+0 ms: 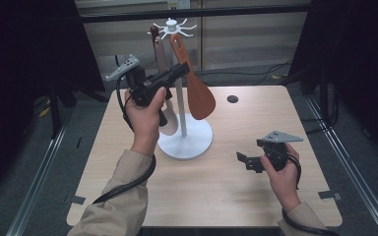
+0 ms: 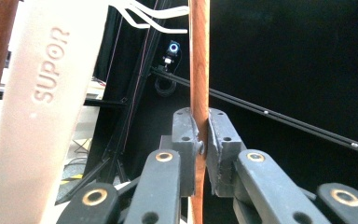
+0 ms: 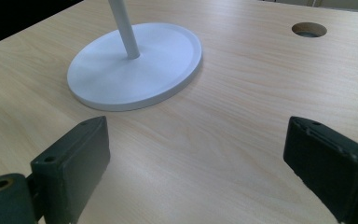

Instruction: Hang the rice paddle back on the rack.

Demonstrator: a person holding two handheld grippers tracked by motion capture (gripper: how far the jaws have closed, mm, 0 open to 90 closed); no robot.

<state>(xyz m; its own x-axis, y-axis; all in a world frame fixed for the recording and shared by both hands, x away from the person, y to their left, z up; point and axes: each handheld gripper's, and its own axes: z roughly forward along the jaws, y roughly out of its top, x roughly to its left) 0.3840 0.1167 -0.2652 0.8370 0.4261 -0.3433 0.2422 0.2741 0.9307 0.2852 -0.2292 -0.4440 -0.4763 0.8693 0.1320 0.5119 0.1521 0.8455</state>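
From the high view, I look down on a pale wooden table (image 1: 216, 191) with a round cable hole (image 1: 233, 99) near its far edge, standing on grey floor between dark curtains, with metal rails along both sides. A white utensil stand (image 1: 184, 140) rises from a round base at the table's middle; from its spoked top hang a brown wooden rice paddle (image 1: 197, 93), a beige spatula (image 1: 165, 98) and a darker utensil behind them that I cannot name. My left gripper (image 1: 182, 70) is raised beside the stand's pole, its tips at the handle of the brown paddle. My right gripper (image 1: 243, 161) rests low over the table's right part, well apart from the stand, pointing towards its base.

In the left gripper view, the two black jaws stand pressed against the thin edge of the brown wooden rice paddle (image 2: 199, 70), pinching its handle, which runs upright between them. The beige spatula (image 2: 42, 116), embossed SUPOR, hangs just to the left, and the stand's white spokes (image 2: 154, 14) show above against the dark room.

In the right gripper view, the jaws are spread wide with bare tabletop (image 3: 223, 130) between them; the stand's white base (image 3: 135, 70) and pole lie ahead, the cable hole (image 3: 309, 29) farther right.
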